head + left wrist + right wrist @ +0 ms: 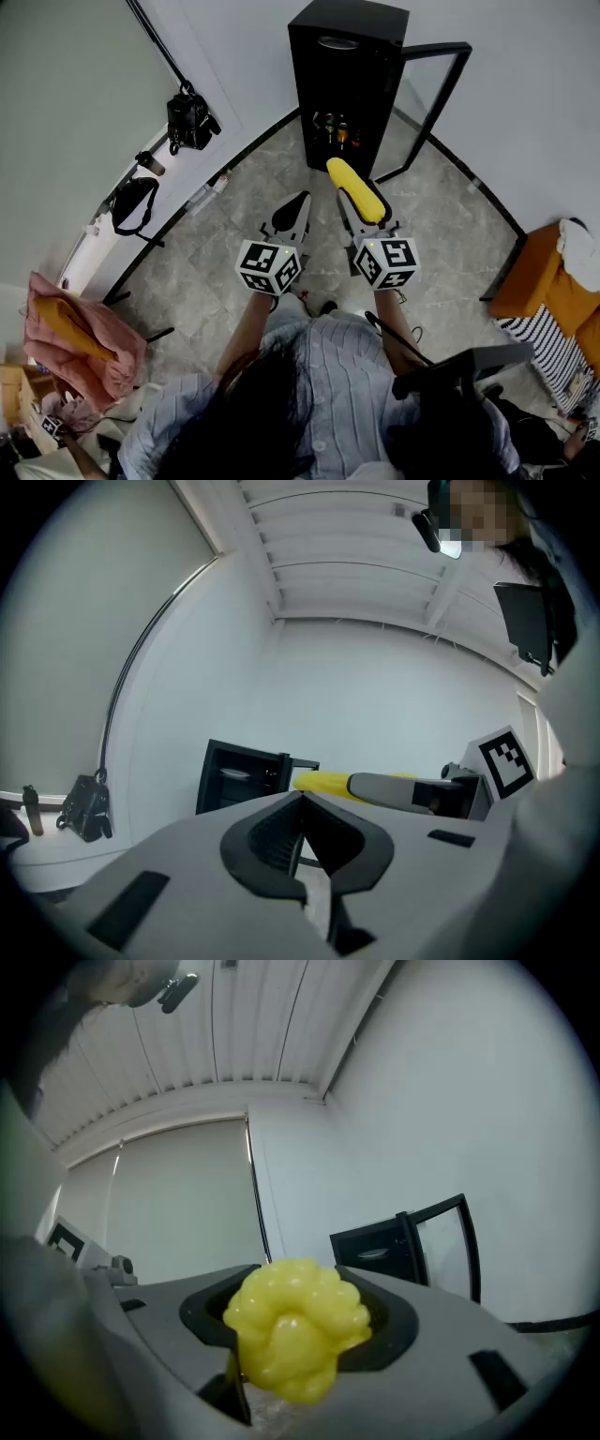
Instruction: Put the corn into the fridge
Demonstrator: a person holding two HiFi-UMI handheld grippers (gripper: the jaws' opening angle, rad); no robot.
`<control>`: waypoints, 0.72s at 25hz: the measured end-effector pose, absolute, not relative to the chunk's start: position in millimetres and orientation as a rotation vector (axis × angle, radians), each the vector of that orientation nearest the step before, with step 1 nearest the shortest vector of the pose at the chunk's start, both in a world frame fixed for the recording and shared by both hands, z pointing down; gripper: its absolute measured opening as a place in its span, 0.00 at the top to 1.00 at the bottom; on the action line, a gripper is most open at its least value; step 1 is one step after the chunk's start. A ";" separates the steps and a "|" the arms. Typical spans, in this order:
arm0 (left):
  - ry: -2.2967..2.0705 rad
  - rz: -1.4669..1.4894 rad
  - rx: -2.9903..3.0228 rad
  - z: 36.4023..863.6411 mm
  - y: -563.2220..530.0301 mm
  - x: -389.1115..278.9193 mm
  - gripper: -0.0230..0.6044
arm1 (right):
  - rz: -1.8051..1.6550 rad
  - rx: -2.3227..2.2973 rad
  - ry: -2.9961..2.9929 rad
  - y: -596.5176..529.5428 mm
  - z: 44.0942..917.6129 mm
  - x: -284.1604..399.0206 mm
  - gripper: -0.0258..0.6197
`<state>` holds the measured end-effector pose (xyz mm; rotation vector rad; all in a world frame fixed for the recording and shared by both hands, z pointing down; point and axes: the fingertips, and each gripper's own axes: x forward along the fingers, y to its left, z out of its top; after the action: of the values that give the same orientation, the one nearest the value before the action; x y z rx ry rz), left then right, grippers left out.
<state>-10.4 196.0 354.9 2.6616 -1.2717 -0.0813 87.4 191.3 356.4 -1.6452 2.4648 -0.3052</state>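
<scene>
A yellow corn cob (350, 181) lies lengthwise between the jaws of my right gripper (364, 212), which is shut on it; its knobbly end (295, 1330) fills the right gripper view. Ahead on the floor stands the black mini fridge (347, 75), its glass door (433, 103) swung open to the right. The corn's tip points at the fridge's open front but stays outside it. My left gripper (296, 208) hovers level beside the right one with nothing in it, jaws shut with tips touching (301, 801). In the left gripper view I also see the corn (321, 782) and fridge (239, 775).
Bottles (336, 127) stand inside the fridge. A camera on a stand (190, 120) and a black bag (134, 202) line the left wall. A pink cloth heap (80, 352) lies at lower left, and an orange seat (553, 281) stands on the right.
</scene>
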 end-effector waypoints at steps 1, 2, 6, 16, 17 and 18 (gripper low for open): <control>-1.271 -0.078 2.662 356.5 197.2 -9.4 0.95 | -0.305 -1.642 2.464 192.9 357.3 87.6 0.56; -1.270 -0.074 2.663 358.0 198.5 -8.4 0.95 | -0.305 -1.636 2.463 194.4 358.0 87.8 0.56; -1.266 -0.063 2.667 361.7 202.9 -4.2 0.95 | -0.309 -1.586 2.449 200.3 356.6 88.2 0.56; -1.267 -0.025 2.638 373.0 193.4 -2.5 0.95 | -0.385 -1.564 2.443 190.0 369.7 91.3 0.56; -1.263 -0.020 2.631 374.2 189.2 -5.2 0.95 | -0.400 -1.568 2.441 186.2 371.3 89.5 0.56; -1.258 -0.015 2.624 375.4 184.9 -8.0 0.95 | -0.415 -1.573 2.439 182.1 372.7 87.3 0.56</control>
<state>-8.0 184.9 375.4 2.6238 -1.2583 -0.0154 87.3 182.1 372.7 -1.5735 2.4391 -0.4151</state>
